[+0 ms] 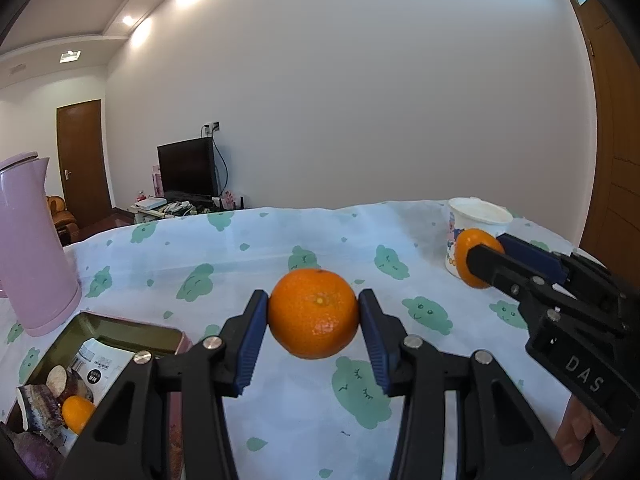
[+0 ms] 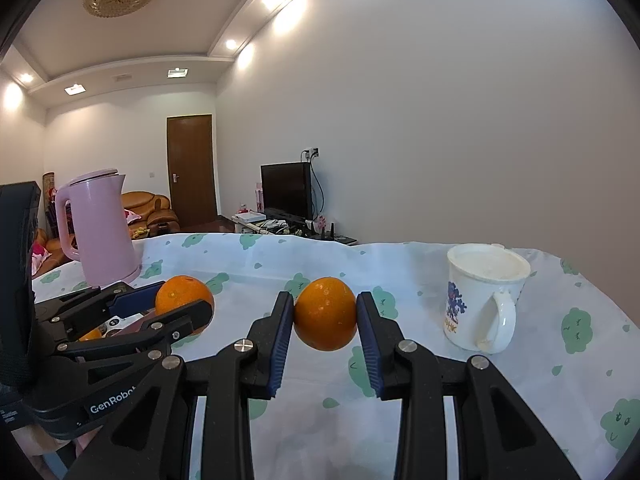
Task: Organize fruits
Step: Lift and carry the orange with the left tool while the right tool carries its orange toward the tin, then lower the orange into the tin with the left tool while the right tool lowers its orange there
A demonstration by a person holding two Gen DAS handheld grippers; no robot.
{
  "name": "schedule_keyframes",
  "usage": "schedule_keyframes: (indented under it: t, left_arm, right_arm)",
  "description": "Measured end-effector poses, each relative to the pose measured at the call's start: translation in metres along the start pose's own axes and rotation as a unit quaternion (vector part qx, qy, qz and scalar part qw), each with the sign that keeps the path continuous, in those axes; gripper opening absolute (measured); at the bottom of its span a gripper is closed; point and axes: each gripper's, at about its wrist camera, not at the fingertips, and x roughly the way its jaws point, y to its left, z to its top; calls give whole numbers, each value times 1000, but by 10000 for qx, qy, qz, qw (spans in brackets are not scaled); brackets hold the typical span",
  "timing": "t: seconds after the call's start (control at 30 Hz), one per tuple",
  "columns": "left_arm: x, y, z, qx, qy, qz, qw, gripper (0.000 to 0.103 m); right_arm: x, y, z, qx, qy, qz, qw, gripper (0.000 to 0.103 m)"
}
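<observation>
Left gripper (image 1: 313, 314): jaws narrowed onto an orange (image 1: 313, 313); both blue pads pressed against its sides. Fruit was held clear above the tablecloth (image 1: 280, 240), stem dimple facing the camera.

Right gripper (image 2: 325, 319): jaws pinched a second orange (image 2: 325, 319), pads touching left and right, fruit lifted off the cloth.

Cross-check: from the left wrist camera the right gripper (image 1: 482, 258) showed at far right, its orange (image 1: 474, 254) just in front of the mug. From the right wrist camera the left gripper (image 2: 188, 304) showed at left, its orange (image 2: 182, 294) between the fingers.

Tin (image 1: 120, 330): open rectangular metal box at lower left of the left view, on the cloth near the kettle. Inside: a small orange fruit (image 1: 77, 412), a cut purple-skinned root piece (image 1: 48, 394), and a printed paper card (image 1: 100, 362). Lower part hidden by the gripper frame.

Mug (image 2: 478, 300): white, cartoon print, handle toward the camera, upright on the cloth at right. Contents could not be told.

Kettle (image 2: 100, 228): pink, lid down, upright at left on the cloth.

Hand pose: both grippers pointed forward and slightly down, side by side, apart. Fingers of a hand (image 1: 576, 436) gripped the right tool's handle.
</observation>
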Motion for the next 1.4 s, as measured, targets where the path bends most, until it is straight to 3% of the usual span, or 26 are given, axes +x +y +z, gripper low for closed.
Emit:
schedule_keyframes:
  t: [0.6,1.4]
  left_arm:
    - [-25,8,-12,165,58,-11,9998,48]
    - [-75,67,-26,-144,55,275,9995,48]
  right_arm:
    - [-11,27,-5,-43,141,294,9995,34]
    - [-20,97,-6,-224,220,926,9952,34]
